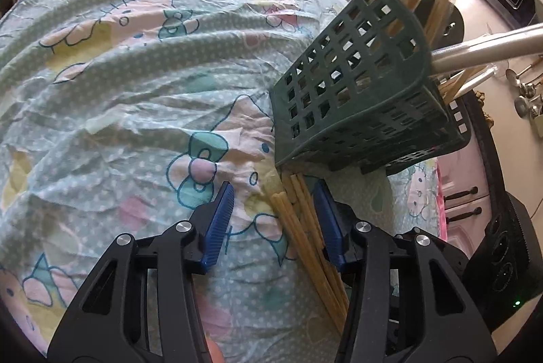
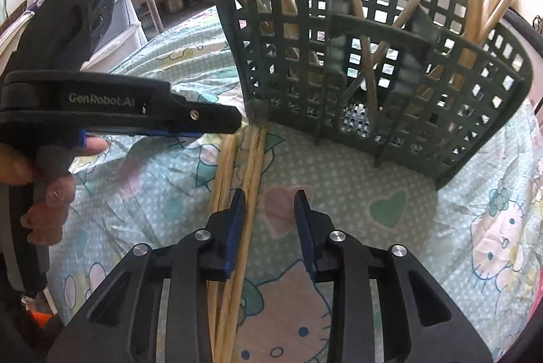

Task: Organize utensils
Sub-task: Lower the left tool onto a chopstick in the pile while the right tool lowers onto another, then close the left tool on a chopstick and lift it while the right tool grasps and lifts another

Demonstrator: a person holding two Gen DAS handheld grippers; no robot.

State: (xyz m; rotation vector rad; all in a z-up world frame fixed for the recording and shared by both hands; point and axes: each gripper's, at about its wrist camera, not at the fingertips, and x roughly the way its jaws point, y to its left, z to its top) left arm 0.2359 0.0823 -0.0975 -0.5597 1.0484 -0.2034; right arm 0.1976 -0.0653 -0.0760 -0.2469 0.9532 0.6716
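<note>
Blue-padded fingers of the left gripper (image 1: pixel 273 220) sit parted at the bottom of its view, with a bundle of bamboo chopsticks (image 1: pixel 307 227) lying between them, right up against the right-hand pad; can't tell if it actually touches, and the other pad is well clear, so nothing's clamped. Same deal for the right gripper (image 2: pixel 269 227): jaws apart, a couple of sticks (image 2: pixel 249 193) running just beside its left pad, the rest outside it. All of them lie flat on the cartoon-cat tablecloth (image 1: pixel 118 91), ends pointing at the dark green lattice utensil holder (image 2: pixel 373 64) filling the upper right, with more chopsticks standing inside.
</note>
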